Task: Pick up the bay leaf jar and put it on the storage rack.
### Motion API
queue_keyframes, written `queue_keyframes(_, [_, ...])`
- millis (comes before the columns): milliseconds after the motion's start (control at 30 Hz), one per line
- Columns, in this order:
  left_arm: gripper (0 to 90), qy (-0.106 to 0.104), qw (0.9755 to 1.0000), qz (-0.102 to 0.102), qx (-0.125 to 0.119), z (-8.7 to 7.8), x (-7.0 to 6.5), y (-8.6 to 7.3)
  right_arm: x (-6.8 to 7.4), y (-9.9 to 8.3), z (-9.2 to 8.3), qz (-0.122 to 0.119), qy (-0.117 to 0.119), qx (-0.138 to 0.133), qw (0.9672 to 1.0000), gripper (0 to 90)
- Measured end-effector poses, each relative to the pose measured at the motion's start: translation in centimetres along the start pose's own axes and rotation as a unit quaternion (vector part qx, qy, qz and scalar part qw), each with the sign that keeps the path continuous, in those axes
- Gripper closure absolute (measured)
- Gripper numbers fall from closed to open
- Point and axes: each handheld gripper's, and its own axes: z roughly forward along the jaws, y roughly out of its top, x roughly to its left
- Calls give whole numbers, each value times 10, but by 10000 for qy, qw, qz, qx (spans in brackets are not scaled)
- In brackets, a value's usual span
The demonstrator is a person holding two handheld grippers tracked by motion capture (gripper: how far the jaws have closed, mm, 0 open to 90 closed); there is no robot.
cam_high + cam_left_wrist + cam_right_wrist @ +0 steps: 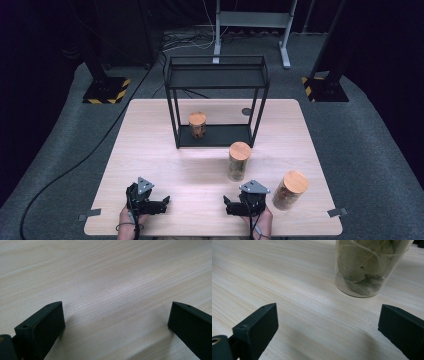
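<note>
**Jaws Spread, Jars Untouched on a Pale Wooden Table**

A dark room with grey carpet surrounds the pale wooden table (150, 150), where a black metal shelf rack (216, 80) stands toward twelve o'clock, cables trailing on the floor behind it. I hold both tools low at the near edge, at six o'clock. My left gripper (159, 202) rests toward seven o'clock, its jaws spread wide with bare wood grain between them, as the left gripper view (116, 315) shows. My right gripper (231, 205) sits toward five o'clock, its jaws likewise wide apart and pinching nothing. In the right gripper view (328, 317), the clear jar of leaves (367, 267) stands upright on the table ahead of my right jaws, toward one o'clock, near but apart from them. From above, that same jar (239, 161), capped with a wooden lid, stands near the table's centre, just in front of the rack. A second lidded jar (289, 190) stands just beside my right gripper at three o'clock from it, apart from it. A third, shorter jar (197, 125) with dark contents sits on the rack's bottom shelf, at its left end.
</note>
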Motion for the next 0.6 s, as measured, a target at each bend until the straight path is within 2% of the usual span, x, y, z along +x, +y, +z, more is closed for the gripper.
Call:
queue_keyframes(167, [0, 0, 10000, 6, 4, 0, 0, 0, -1, 1, 0, 51, 0, -18, 10000, 13])
queue_keyframes(500, [0, 66, 10000, 55, -24, -1, -1, 0, -5, 22, -3, 6, -178, -280, 9994, 13])
queue_keyframes(600, [0, 20, 10000, 14, 6, 0, 0, 0, -7, 29, -3, -19, -226, -343, 9992, 13])
